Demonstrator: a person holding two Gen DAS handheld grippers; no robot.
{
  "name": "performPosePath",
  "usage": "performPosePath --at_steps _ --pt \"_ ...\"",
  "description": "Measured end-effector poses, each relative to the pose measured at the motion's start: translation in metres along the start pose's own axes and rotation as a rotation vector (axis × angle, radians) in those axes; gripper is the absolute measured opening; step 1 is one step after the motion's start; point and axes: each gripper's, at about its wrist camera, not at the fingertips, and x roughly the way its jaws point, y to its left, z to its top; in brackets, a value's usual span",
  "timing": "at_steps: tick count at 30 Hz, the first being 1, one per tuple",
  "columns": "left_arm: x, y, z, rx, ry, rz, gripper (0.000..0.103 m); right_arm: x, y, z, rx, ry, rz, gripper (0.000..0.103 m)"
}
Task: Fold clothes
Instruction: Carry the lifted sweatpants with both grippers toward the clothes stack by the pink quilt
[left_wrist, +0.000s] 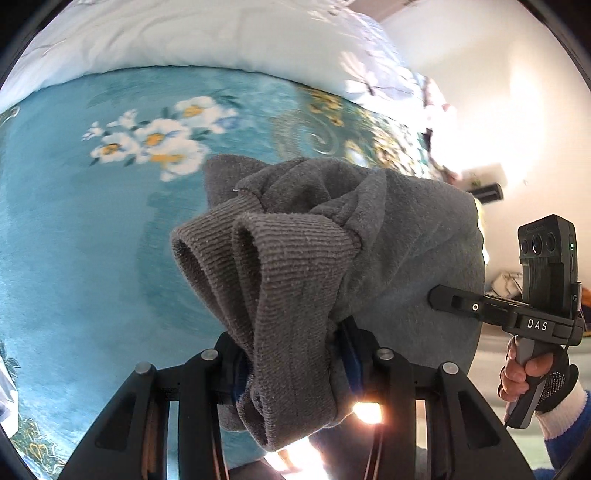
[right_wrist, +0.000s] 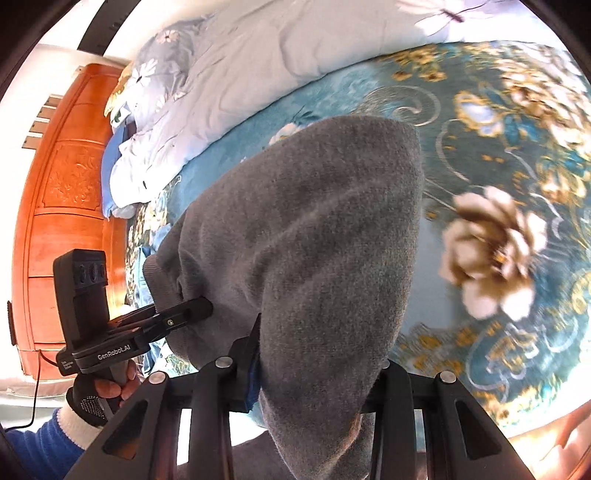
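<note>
A grey fleece garment (left_wrist: 388, 236) hangs lifted above the bed, stretched between both grippers. My left gripper (left_wrist: 295, 354) is shut on its two ribbed cuffs (left_wrist: 280, 280), which bunch over the jaws. My right gripper (right_wrist: 314, 365) is shut on the garment's other end (right_wrist: 314, 229), which drapes over and hides its fingers. In the left wrist view the right gripper (left_wrist: 439, 295) shows at the garment's right edge. In the right wrist view the left gripper (right_wrist: 199, 310) shows at the garment's left edge.
Below lies a teal floral blanket (left_wrist: 74, 229), also in the right wrist view (right_wrist: 498, 147). A pale quilt (left_wrist: 203, 33) is bunched along the far side of the bed. A wooden headboard (right_wrist: 66, 206) stands at the left.
</note>
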Motion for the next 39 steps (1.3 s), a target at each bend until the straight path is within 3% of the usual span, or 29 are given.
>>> performPosePath --at_steps 8,13,21,31,39 --pt "0.003 -0.074 -0.018 0.04 -0.043 0.039 0.044 -0.05 -0.038 -0.03 -0.03 -0.056 0.045 0.037" --pt "0.02 -0.135 -0.034 0.006 -0.122 0.072 0.044 -0.089 -0.083 -0.035 -0.113 -0.079 0.083 0.037" --pt "0.055 -0.247 -0.057 -0.052 -0.174 0.023 0.044 -0.178 -0.161 -0.048 -0.245 -0.118 0.085 0.037" --pt "0.105 -0.349 -0.028 0.122 -0.079 -0.003 0.044 -0.255 -0.261 -0.057 -0.146 -0.188 0.073 0.037" --pt "0.169 -0.418 0.029 0.272 0.044 -0.126 0.044 -0.303 -0.326 -0.05 0.014 -0.266 -0.02 0.037"
